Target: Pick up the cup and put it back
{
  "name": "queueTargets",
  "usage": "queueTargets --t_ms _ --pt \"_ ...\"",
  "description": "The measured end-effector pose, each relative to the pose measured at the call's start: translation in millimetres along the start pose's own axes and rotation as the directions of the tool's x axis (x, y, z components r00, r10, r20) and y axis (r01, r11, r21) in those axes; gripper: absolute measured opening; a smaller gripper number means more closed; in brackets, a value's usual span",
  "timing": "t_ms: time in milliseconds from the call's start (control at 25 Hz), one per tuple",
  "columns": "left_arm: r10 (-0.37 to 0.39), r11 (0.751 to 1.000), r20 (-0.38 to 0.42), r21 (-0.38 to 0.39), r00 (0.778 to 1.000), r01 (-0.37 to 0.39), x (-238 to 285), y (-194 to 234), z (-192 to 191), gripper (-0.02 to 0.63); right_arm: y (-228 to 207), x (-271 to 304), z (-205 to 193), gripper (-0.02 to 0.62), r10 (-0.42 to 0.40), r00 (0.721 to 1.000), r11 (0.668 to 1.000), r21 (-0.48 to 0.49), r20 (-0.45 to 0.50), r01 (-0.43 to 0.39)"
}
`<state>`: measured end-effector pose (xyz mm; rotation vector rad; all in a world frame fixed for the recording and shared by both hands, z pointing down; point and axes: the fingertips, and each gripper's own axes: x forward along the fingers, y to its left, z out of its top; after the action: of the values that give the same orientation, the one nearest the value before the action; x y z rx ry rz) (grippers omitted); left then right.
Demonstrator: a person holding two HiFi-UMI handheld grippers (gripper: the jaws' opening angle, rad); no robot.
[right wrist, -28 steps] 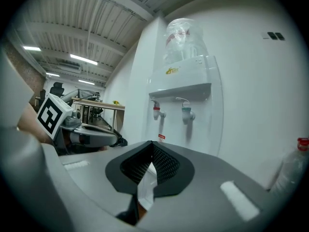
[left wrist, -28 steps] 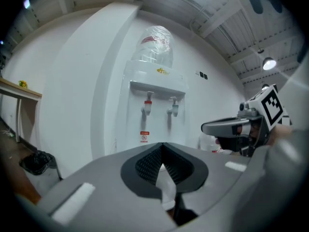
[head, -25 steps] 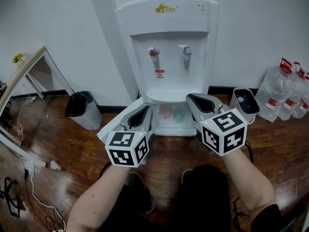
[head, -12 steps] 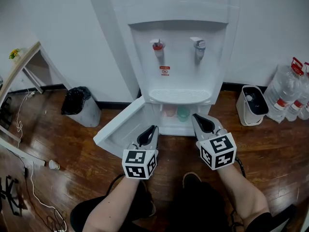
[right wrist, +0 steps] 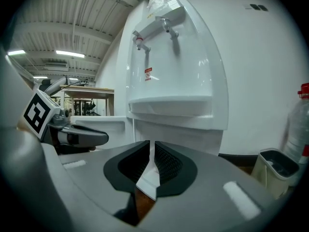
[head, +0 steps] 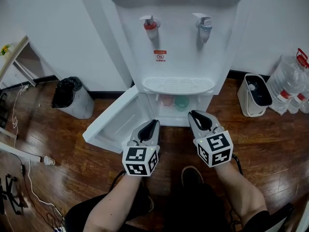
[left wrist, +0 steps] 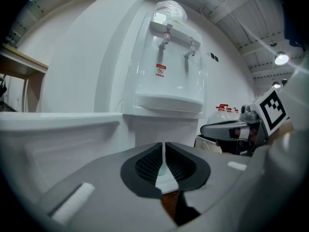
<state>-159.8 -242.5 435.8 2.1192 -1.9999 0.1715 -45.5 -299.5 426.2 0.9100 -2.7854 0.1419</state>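
Left gripper (left wrist: 164, 148): fingers a narrow slit apart, just opened a little, nothing between them

Right gripper (right wrist: 151, 145): fingers narrower, just parting from closed, nothing between them

Position: both grippers were held side by side on the near side of the water dispenser (head: 178, 42), apart from the cups

Item: cup, two candidates, a pink cup (head: 166, 100) to the left and a green cup (head: 182, 102) just beside it on the right. Both stood in the low cabinet under the drip tray (head: 177, 84), with the cabinet door (head: 113, 124) swung open to the left

Appearance: small, pale, plain; finer detail too small to tell

Handling (judged): light, probably thin plastic, stiff yet crushable, smooth-sided. It was best taken across the side wall near mid-height, gently, with the fingers first spread much wider. Headroom was tight
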Motion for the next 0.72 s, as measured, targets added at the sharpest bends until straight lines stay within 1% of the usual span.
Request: queueTargets --t_ms 160,280,400,480,520,640,720 --pt "0.002 1.0 -0.02 -0.028 1.0 -0.002 8.8 0.3 -16.0 0.1 -5.1 9.7 -19.1 0.048 -0.009 1.0 1.0 0.026 -0.006 0.009" --pt "-0.005 1.0 -0.041 -0.016 0.999 0.005 18.0 -1.0 -26.6 0.1 -12.6 18.0 -31.3 0.051 -0.017 1.0 0.999 0.046 -0.001 0.017" --pt "-0.009 1.0 -0.057 -0.008 0.998 0.008 26.8 0.2 -36.5 0.1 -18.2 28.6 -48.6 0.086 -0.02 1.0 0.998 0.052 -0.017 0.021" --pt "-0.014 1.0 -0.064 -0.001 0.998 0.014 33.5 0.8 -42.0 0.1 -20.8 35.2 -59.9 0.091 -0.023 0.999 0.998 0.058 -0.028 0.025" --pt "-0.018 1.0 -0.067 0.002 0.998 0.018 37.1 1.0 -44.6 0.1 -21.8 38.2 -65.0 0.099 -0.024 0.999 0.998 0.058 -0.034 0.026" --pt "-0.019 1.0 -0.076 0.002 0.997 0.02 47.8 3.0 -52.8 0.1 -23.4 46.6 -81.1 0.157 -0.022 0.998 0.998 0.056 -0.055 0.025" --pt "-0.014 1.0 -0.088 0.007 0.996 0.014 53.6 4.7 -59.6 0.1 -24.2 51.3 -92.3 0.184 -0.022 0.998 0.997 0.066 -0.065 0.027"
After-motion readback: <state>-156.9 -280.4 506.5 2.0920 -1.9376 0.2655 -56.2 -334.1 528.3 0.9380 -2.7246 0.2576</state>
